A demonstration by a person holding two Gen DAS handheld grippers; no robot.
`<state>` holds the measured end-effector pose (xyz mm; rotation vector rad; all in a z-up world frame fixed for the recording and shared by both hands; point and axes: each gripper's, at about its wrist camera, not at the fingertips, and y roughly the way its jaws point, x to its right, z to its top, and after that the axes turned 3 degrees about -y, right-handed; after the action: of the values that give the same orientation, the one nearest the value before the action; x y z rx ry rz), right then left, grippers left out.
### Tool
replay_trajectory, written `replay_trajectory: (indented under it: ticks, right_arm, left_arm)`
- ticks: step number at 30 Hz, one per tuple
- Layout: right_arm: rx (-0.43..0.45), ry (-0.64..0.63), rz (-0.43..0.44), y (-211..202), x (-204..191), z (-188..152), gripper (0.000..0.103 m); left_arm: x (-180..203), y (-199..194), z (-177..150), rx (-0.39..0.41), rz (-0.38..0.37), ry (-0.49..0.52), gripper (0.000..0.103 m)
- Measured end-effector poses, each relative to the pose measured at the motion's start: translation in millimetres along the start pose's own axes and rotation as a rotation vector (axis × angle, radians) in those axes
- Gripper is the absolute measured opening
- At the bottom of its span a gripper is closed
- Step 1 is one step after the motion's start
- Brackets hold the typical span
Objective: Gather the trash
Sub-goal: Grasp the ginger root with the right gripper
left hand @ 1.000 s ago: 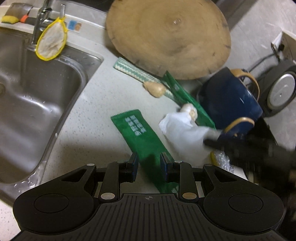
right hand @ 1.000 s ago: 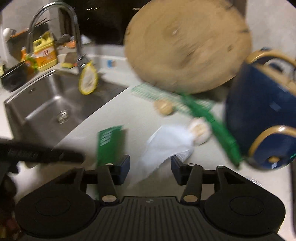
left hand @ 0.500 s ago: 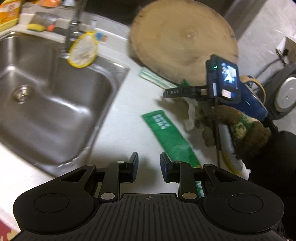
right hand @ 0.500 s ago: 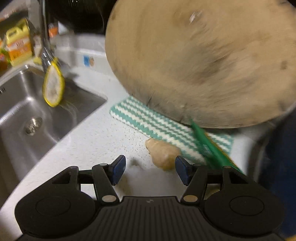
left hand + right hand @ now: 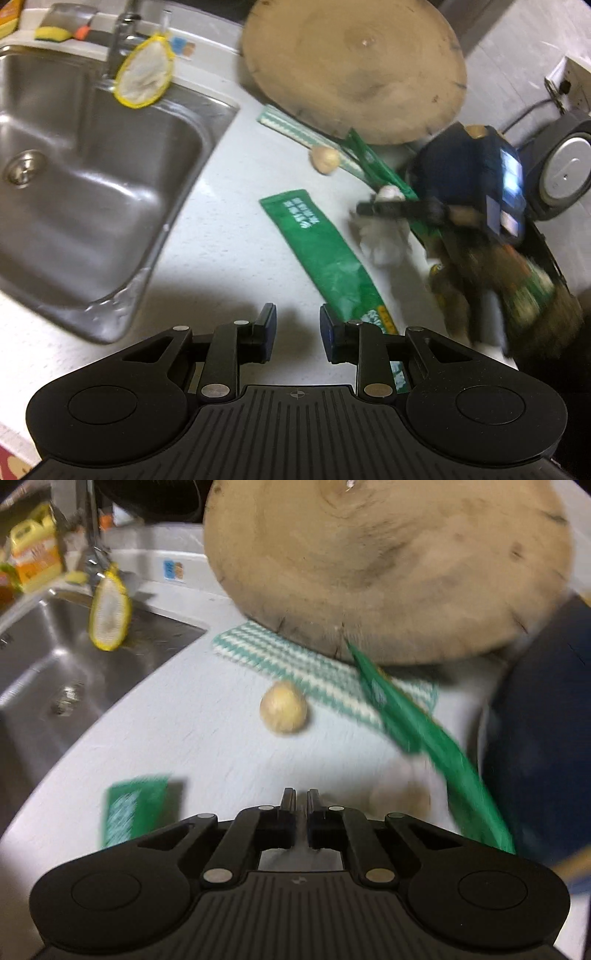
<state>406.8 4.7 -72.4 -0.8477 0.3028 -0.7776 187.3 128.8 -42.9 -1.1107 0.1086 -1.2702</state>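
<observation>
Lying just beyond left gripper (image 5: 297, 322) jaws | green wrapper (image 5: 320, 254) | untouched

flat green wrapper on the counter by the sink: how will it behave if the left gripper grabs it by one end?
The green wrapper looks like thin, creased film lying flat on the counter, so it will probably flop and dangle rather than stay stiff. It seems empty, so likely very light. The glossy surface may slip, and a flat edge could be hard for the left gripper to get under.
</observation>
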Motion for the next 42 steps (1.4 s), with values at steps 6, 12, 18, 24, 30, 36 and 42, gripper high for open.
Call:
replay_trajectory:
  ticks: [6, 12, 18, 24, 30, 36, 42]
  right_arm:
    - [0.017, 0.079, 0.130, -52.8, -22.9, -61.8, 0.007]
    - [0.026, 0.178, 0.299, -78.6, -43.1, -91.1, 0.007]
    - [0.135, 0.110, 0.105, -96.5, -22.9, -76.5, 0.042]
    - [0.243, -0.067, 0.083, -40.4, -22.4, 15.7, 0.070]
    - [0.167, -0.001, 0.132, 62.4, -36.9, 91.1, 0.070]
    - [0.070, 0.028, 0.076, 100.1, -41.7, 88.6, 0.049]
    - [0.047, 0.046, 0.169, 59.8, -9.5, 67.5, 0.036]
  left_arm:
    - [5.1, 7.9, 11.3, 0.014, 0.007, 0.021, 0.029]
    - [16.0, 20.3, 23.4, 0.010, 0.007, 0.063, 0.029]
    - [48.0, 35.5, 13.8, 0.004, 0.084, 0.266, 0.029]
    - [27.9, 8.1, 3.2, 0.063, 0.047, 0.173, 0.029]
    - [10.3, -23.0, -6.8, 0.129, 0.135, 0.062, 0.029]
    - [-2.9, -38.5, -14.2, 0.165, 0.168, 0.003, 0.029]
    - [11.5, -23.8, -2.5, 0.137, 0.123, 0.070, 0.029]
